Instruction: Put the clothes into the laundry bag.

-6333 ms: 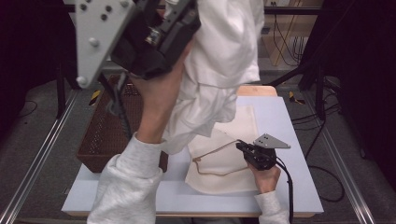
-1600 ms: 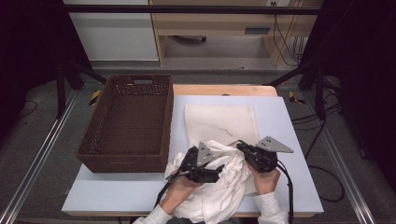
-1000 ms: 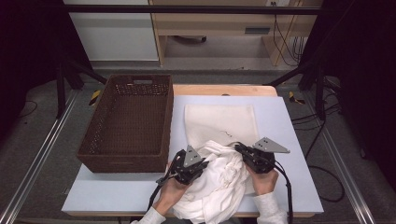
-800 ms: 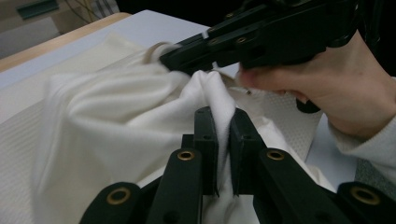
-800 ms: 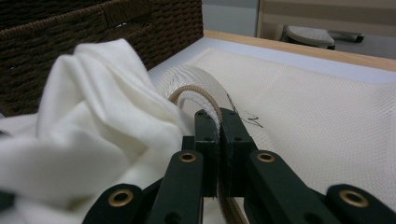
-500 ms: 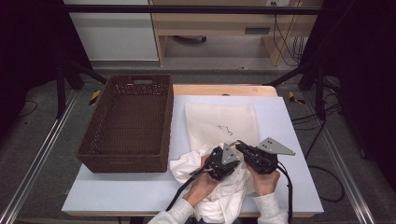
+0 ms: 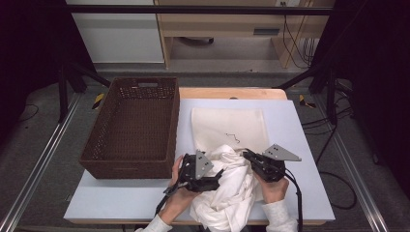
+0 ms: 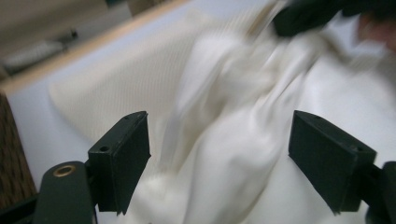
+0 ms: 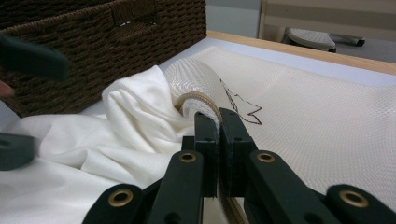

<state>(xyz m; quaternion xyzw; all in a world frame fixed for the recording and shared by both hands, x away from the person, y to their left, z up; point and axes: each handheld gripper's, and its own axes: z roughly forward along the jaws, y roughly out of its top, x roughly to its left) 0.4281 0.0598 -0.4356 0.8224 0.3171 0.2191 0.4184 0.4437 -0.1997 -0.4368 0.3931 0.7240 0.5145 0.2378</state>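
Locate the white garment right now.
In the high view the white garment lies bunched at the table's near edge, between the left gripper and right gripper, over the mesh bag's near end, right of the basket.

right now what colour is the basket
Dark brown woven wicker basket, clearest in the high view.

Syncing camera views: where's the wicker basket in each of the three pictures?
High view: wicker basket left of centre, on the table's left part.
Left gripper view: a brown woven strip at the lower left edge, probably the basket; blurred.
Right gripper view: upper left, behind the white garment.
Shared landmark: the mesh bag, in all three.
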